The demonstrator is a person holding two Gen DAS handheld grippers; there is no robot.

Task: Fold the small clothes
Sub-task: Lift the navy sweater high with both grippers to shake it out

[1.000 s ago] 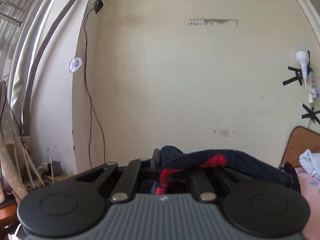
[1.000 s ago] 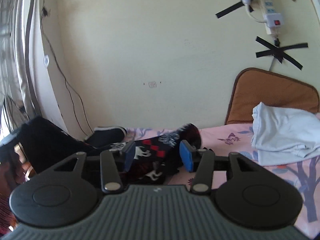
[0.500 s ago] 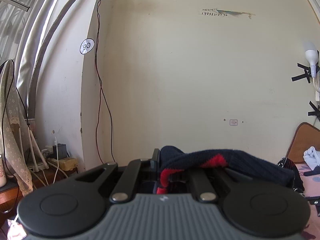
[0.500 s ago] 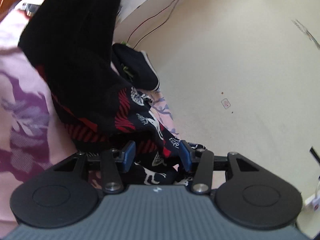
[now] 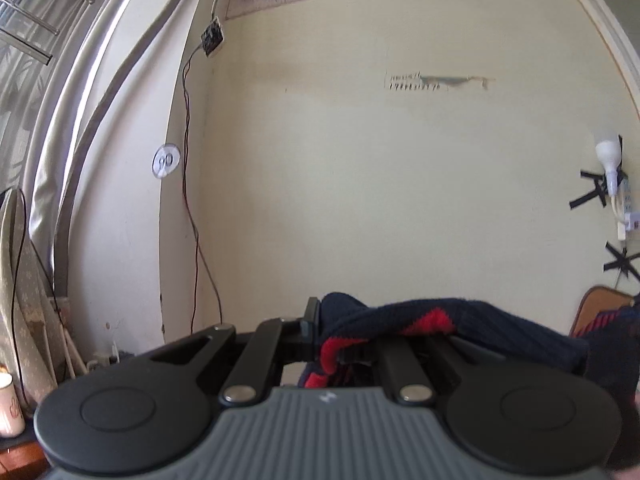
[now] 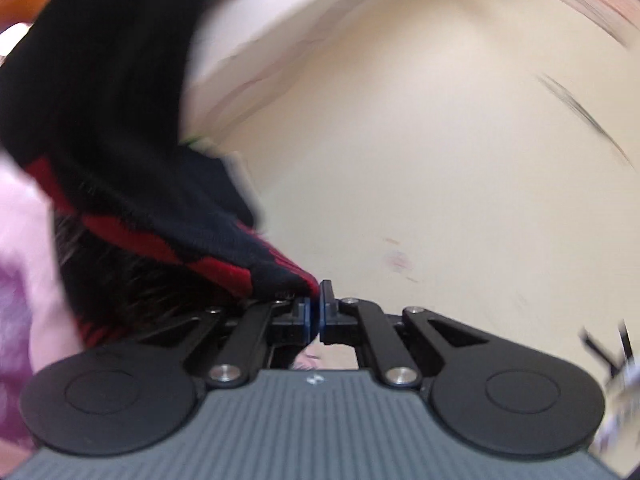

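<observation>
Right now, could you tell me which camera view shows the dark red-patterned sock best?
The left wrist view: the sock is sharp there, draped over the shut left gripper. The right wrist view shows it larger but motion-blurred, its tip at the closed right gripper.

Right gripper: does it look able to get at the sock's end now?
Likely yes: the end of the sock already meets the tips of the right gripper, whose jaws have just closed, apparently on it. Nothing blocks the way; blur hides the pinch itself.
</observation>
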